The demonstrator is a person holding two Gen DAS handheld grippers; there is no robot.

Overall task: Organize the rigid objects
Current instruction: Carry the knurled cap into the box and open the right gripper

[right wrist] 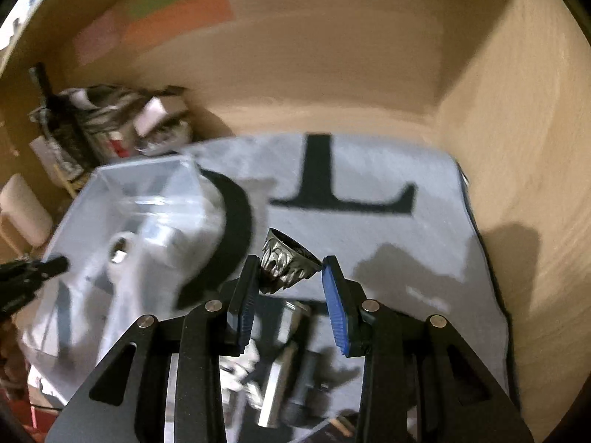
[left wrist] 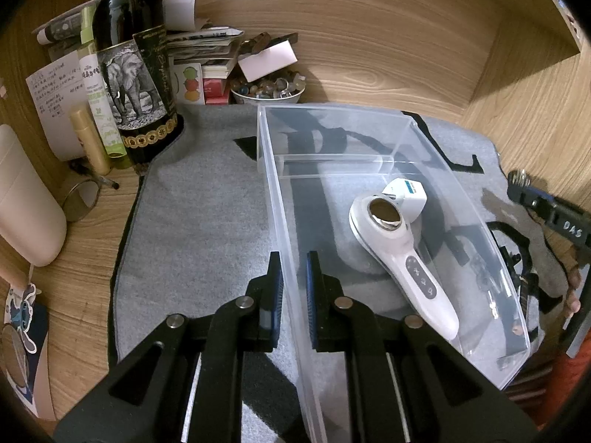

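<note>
A clear plastic bin [left wrist: 369,140] stands on a grey mat [left wrist: 207,214]. Inside it lie a white handheld massager [left wrist: 406,258] and a small white charger [left wrist: 408,195]. My left gripper [left wrist: 293,262] is shut on the bin's left wall, one finger on each side of it. My right gripper [right wrist: 290,269] holds a dark ornate metal cup [right wrist: 286,262] between its fingers, above the mat [right wrist: 406,221] to the right of the bin [right wrist: 129,192]. The right wrist view is blurred. The right gripper also shows at the right edge of the left wrist view [left wrist: 546,206].
A wine bottle with an elephant label [left wrist: 133,74], tubes, papers and a bowl of beads [left wrist: 267,90] crowd the back left. A white container [left wrist: 22,199] stands at the left. Wooden walls close the back and right. Metal items [right wrist: 280,369] lie on the mat below the right gripper.
</note>
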